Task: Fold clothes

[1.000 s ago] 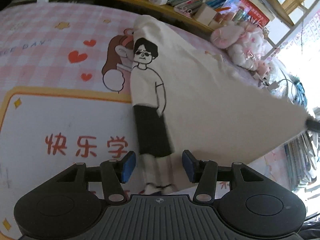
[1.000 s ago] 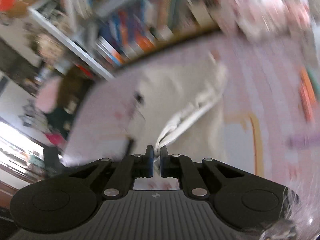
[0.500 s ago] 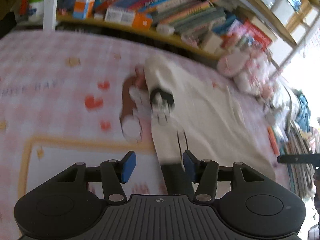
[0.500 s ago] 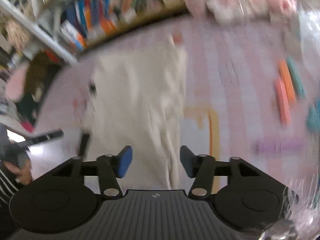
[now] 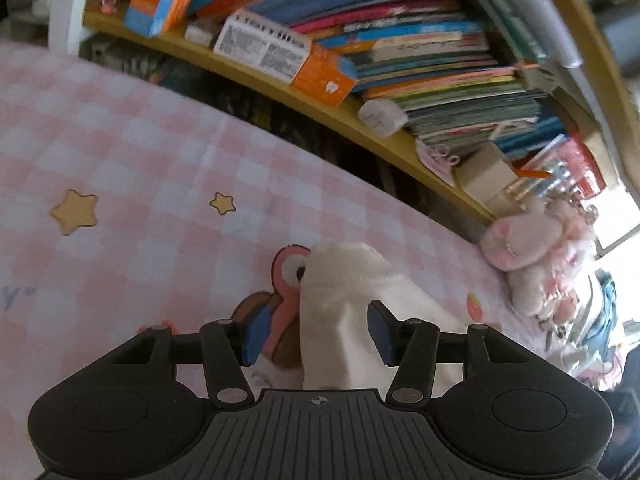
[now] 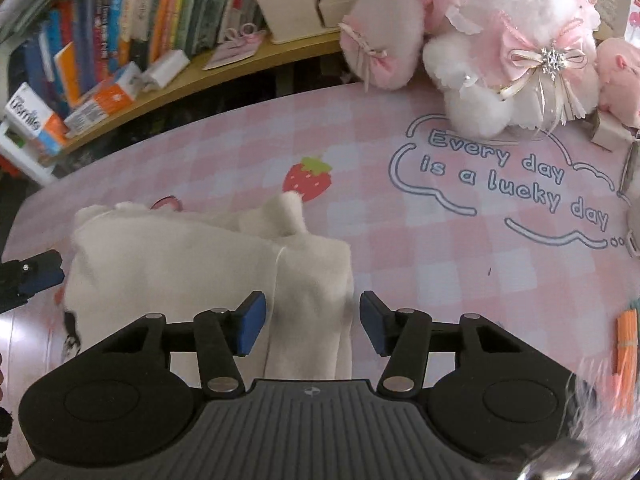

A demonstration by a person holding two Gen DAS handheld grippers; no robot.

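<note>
Left wrist view: the left tongs [image 5: 316, 334] stand wide open, gripping nothing; a folded end of the white garment [image 5: 344, 300] lies between and beyond the blue pads. Right wrist view: the right tongs [image 6: 312, 322] are equally wide open and empty, with the garment's right edge [image 6: 312, 280] running between the pads; the left tongs' tip shows at the far left. The garment rests on a pink checked mat [image 6: 400, 280] printed with stars, a strawberry [image 6: 307, 178] and "Every day is a lucky day". Behind runs a wooden bookshelf [image 5: 340, 116] crowded with books; a plush toy [image 6: 508, 44] sits at the right.
</note>
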